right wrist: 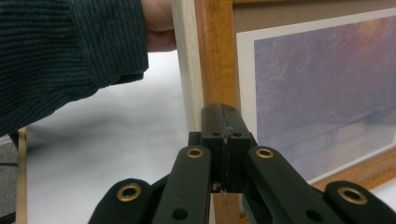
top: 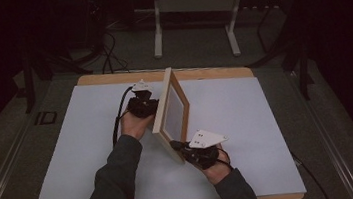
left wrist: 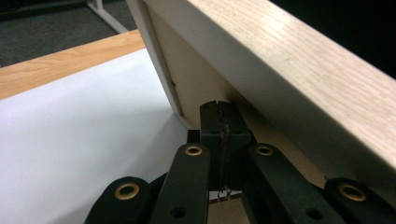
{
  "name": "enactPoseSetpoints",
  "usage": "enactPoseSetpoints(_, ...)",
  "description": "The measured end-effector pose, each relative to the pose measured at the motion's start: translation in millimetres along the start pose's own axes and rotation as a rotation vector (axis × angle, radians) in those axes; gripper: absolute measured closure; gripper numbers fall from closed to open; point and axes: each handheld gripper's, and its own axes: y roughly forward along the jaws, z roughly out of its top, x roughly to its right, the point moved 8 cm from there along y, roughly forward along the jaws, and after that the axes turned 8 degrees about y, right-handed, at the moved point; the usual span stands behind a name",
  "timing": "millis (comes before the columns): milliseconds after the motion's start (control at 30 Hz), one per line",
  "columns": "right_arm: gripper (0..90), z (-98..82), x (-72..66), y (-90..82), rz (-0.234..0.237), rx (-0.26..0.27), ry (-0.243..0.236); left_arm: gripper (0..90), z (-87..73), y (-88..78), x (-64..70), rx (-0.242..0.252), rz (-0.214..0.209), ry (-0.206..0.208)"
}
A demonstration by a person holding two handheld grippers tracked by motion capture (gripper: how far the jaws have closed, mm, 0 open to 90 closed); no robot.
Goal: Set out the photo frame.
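Dim room with dark, vignetted corners in the high view, white table the brightest area, soft shadows beside the picture frame, close black gripper jaws slightly blurred, faint sheen on wood

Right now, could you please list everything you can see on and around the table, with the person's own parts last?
Light wooden picture frame: one, pale wood, standing on edge mid-table, tilted; it holds a bluish-purple print.
White table sheet: one, white, covering the tabletop.
Wooden table edge: one, light brown, along the far side.
White metal stand: one, white, on the floor beyond the table.
Dark knitted sleeves: two, dark, coming in from the bottom.
Left claw: one, black, jaws shut, at the frame's back.
Right claw: one, black, jaws shut, at the frame's near bottom corner.
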Motion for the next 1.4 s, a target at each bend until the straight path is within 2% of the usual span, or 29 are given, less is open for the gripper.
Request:
enactPoseSetpoints(300,90.0,-0.8,3.6,5.4,-0.007,-0.001,0.016,90.0,0.0,5.6,1.4,0.004,-0.014,-0.002)
enactPoseSetpoints(533,89.9,-2.0,5.6,1.8,-0.010,0.000,0.015,89.1,-2.3,1.7,-0.7,-0.003,-0.001,-0.007)
enactPoseSetpoints(800,86.2,-4.2,19.0,-9.9,-0.044,0.007,0.033,83.1,-2.6,-20.3,0.2,0.034,0.018,-0.034)
enactPoseSetpoints(933,84.3,-7.9,26.5,-16.0,-0.062,0.004,0.040,80.0,-3.8,-32.0,2.4,0.045,0.021,-0.032)
enactPoseSetpoints(1133,81.5,-15.3,34.8,-23.3,-0.085,-0.006,0.052,75.6,-7.9,-48.5,9.8,0.068,0.006,-0.037)
enactPoseSetpoints(1300,80.4,-18.7,39.1,-28.0,-0.097,-0.011,0.057,72.7,-16.9,-59.2,14.2,0.065,0.002,-0.037)
enactPoseSetpoints(1400,79.5,-19.7,40.5,-29.9,-0.099,-0.013,0.058,71.3,-23.2,-65.0,16.7,0.070,-0.011,-0.053)
